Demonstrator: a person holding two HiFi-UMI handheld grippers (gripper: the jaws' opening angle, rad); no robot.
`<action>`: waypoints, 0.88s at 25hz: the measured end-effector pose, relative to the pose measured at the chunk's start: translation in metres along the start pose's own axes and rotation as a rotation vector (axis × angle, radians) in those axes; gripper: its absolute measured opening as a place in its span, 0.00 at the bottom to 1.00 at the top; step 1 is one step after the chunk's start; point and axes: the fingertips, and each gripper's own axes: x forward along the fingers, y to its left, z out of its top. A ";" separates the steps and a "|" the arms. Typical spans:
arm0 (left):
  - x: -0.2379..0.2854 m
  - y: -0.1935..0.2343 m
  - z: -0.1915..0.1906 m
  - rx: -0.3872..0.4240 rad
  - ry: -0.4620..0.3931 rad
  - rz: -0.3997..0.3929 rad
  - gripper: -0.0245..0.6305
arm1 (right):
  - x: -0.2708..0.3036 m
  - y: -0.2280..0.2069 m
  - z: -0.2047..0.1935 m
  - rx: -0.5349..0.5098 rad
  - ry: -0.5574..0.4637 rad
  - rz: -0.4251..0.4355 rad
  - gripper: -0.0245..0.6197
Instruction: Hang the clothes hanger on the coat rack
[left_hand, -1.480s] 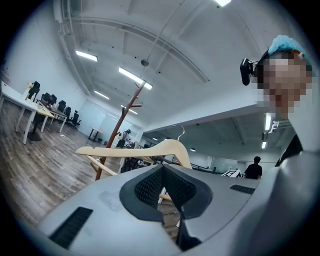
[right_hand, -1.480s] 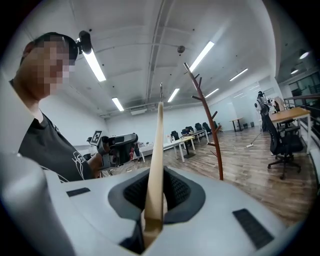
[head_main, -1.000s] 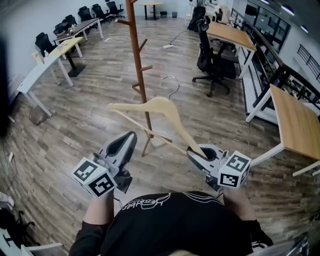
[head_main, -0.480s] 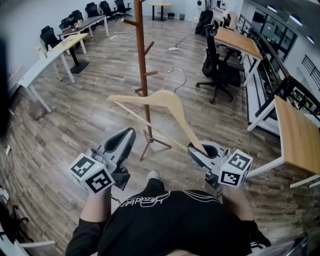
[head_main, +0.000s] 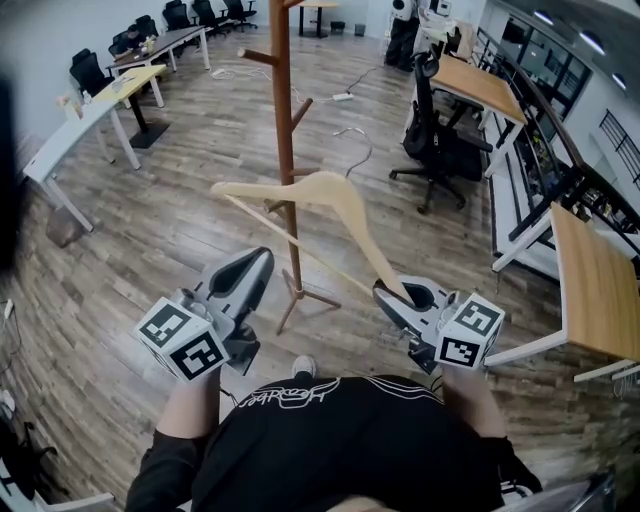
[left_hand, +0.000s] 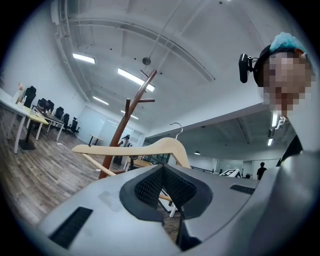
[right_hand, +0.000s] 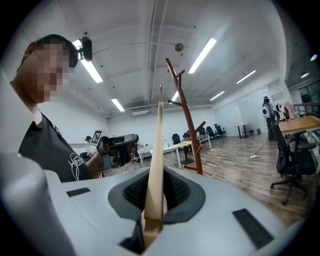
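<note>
A pale wooden clothes hanger (head_main: 325, 190) with a metal hook (head_main: 352, 140) is held out in front of me, its hook pointing away. My right gripper (head_main: 392, 298) is shut on the end of the hanger's right arm, and the right gripper view shows the wood (right_hand: 156, 150) clamped edge-on between the pads. My left gripper (head_main: 258, 268) is beside it to the left, shut, with nothing in it and apart from the hanger (left_hand: 150, 148). The brown wooden coat rack (head_main: 285, 140) stands just beyond the hanger, pegs angled upward. It also shows as coat rack (left_hand: 122, 132) and coat rack (right_hand: 187, 125).
The rack's splayed feet (head_main: 305, 292) rest on the wood floor close ahead. A black office chair (head_main: 440, 140) and wooden desks (head_main: 595, 290) stand at the right. White desks (head_main: 60, 150) line the left. A cable (head_main: 340, 95) lies on the floor behind the rack.
Both grippers and the hanger have moved forward together toward the coat rack, which now sits closer and lower in view. The grip on the hanger is unchanged.
</note>
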 end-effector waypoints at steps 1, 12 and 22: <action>0.004 0.008 0.004 -0.003 -0.001 -0.001 0.05 | 0.007 -0.005 0.004 -0.002 0.003 0.000 0.14; 0.043 0.086 0.036 -0.012 -0.015 -0.001 0.05 | 0.073 -0.061 0.049 -0.030 0.008 0.003 0.14; 0.071 0.139 0.053 -0.005 -0.038 -0.018 0.05 | 0.120 -0.099 0.078 -0.082 -0.002 0.000 0.14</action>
